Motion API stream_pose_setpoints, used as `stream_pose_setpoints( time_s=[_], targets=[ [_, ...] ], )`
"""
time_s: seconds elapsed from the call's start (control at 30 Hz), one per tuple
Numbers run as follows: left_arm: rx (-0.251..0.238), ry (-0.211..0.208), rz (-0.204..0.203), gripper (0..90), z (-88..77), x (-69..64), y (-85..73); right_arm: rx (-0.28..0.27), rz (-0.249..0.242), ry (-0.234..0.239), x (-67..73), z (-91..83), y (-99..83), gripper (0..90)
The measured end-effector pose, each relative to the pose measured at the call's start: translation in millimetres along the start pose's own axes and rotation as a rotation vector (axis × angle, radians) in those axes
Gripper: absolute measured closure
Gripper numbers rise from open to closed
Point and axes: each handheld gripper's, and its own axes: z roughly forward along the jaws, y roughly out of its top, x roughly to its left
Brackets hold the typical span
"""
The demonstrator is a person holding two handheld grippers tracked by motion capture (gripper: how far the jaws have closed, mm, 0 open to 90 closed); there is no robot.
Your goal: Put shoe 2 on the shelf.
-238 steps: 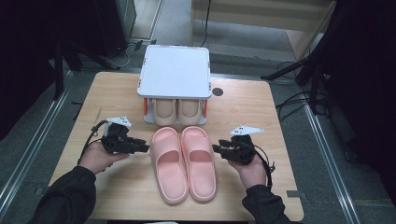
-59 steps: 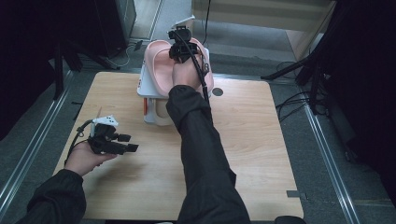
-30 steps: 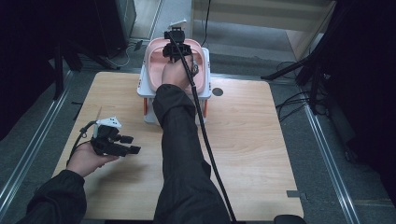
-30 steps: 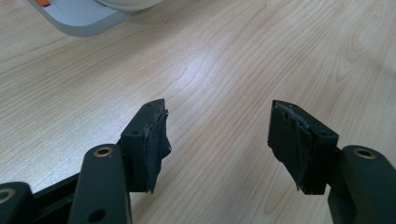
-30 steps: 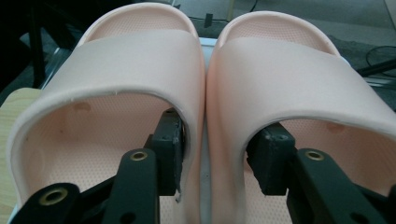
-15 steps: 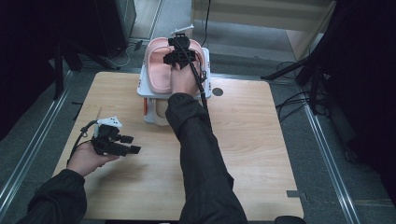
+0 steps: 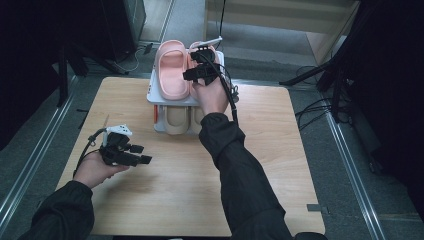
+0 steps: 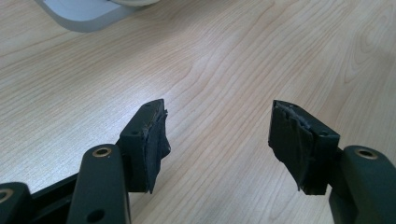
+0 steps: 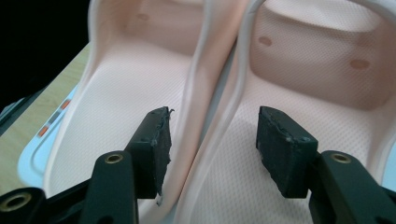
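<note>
A pair of pink slippers (image 7: 172, 70) lies side by side on top of the white shoe rack (image 7: 159, 100) at the table's far edge. My right gripper (image 7: 194, 64) hovers over the right slipper and hides much of it. In the right gripper view its jaws (image 9: 212, 144) have just been opening and stand apart. They straddle the adjoining rims of the left slipper (image 9: 116, 102) and the right slipper (image 9: 317, 79), with the pads off them. My left gripper (image 7: 144, 154) rests open above the bare table, nothing between its jaws (image 8: 219, 140).
A beige pair of slippers (image 7: 175, 120) sits on the rack's lower shelf. The wooden table (image 7: 280, 150) stretches bare in front and to the right. The rack's corner (image 8: 88, 18) lies beyond the left gripper. Cables and dark stands surround the table.
The right gripper has drawn back toward the near end of the pink slippers and its jaws have spread. The slippers stay on the rack top. The left hand has not moved.
</note>
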Motion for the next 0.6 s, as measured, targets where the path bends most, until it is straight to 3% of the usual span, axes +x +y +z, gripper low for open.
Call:
stream_pose_setpoints(
  time_s=[0.1,0.2,0.6],
  targets=[
    [0.001,0.001,-0.007,36.5,0.5,0.7,0.1,-0.020,-0.030,0.064,1.1,-5.7,-6.9,45.7],
    [0.005,0.003,-0.005,36.5,1.4,0.6,0.4,-0.025,-0.072,0.099,3.6,-10.1,-13.2,46.4],
    [0.016,0.018,-0.016,36.4,2.3,3.2,-1.9,-0.061,-0.133,0.250,11.0,-39.9,-34.4,50.5]
  ],
)
